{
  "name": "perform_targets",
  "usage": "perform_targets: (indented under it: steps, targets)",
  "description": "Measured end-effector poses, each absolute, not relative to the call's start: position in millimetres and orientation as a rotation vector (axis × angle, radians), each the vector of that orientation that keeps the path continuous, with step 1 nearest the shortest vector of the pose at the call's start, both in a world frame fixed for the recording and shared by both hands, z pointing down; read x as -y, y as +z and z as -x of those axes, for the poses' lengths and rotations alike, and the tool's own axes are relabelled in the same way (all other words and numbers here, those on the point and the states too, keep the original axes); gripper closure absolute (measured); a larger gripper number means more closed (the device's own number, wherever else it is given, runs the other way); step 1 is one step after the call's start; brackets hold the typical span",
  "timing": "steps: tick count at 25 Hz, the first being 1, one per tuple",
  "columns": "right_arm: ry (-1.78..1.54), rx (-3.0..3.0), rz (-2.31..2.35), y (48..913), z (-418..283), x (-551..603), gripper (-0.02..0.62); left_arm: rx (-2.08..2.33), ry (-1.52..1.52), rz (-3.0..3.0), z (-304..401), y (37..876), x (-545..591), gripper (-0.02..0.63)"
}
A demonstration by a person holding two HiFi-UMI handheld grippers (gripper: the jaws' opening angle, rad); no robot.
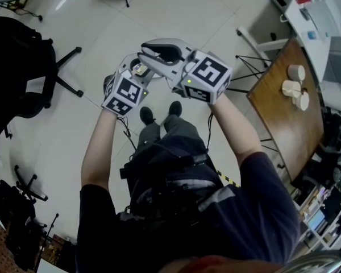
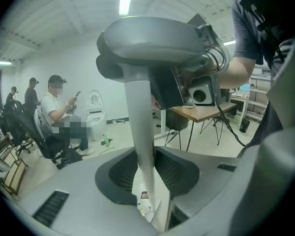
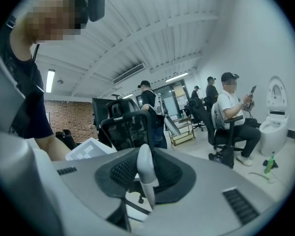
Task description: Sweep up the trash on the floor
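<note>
Handle (image 2: 137,117) in left gripper (image 2: 150,175); right gripper (image 3: 146,180)

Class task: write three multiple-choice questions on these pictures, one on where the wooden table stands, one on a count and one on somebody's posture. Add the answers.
1. In the head view, the wooden table stands:
A) on the person's right
B) on the person's left
C) under their shoes

2. Pale round objects on that table:
A) one
B) three
C) seven

3. The person in the white shirt is:
A) lying on the floor
B) climbing a ladder
C) seated on a chair

Answers: 1 A, it fills the picture's right side beside the right arm. 2 B, three sit clustered on its top. 3 C, both gripper views show them sitting.
</note>
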State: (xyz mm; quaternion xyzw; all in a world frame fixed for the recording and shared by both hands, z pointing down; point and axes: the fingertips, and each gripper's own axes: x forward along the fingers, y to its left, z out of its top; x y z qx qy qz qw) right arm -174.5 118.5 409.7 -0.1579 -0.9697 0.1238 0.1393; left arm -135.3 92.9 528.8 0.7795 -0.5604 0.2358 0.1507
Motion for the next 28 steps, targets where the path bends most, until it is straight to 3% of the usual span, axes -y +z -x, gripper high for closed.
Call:
perform_targets:
  steps: [8,11,15,20,28]
  targets:
    - [0.306,2.845,0.398,350.0,157.4,-151.7,0.494,1.628,0.709,-2.287,123.9,468.1,-132.5,0.491]
    - [0.301,2.886,0.317,331.2,149.1,-150.9,0.494,1.673,0.627,-2.244,128.3,452.9,-152.1,0.446]
    - [0.257,2.909,0.278,312.3,136.7,-157.5,0.495,1.655,0.499,-2.232,112.2,445.8,-169.3,0.443]
    - [0.190,2.905,0.242,302.7,137.1,-172.4,0.495,1.798,0.622,-2.304,111.7,432.2,-157.8,0.443]
    - [0.156,2.954,0.044,285.1,129.6,-124.7,0.495,1.679,0.616,-2.467,94.0,417.1,-108.2,0.502]
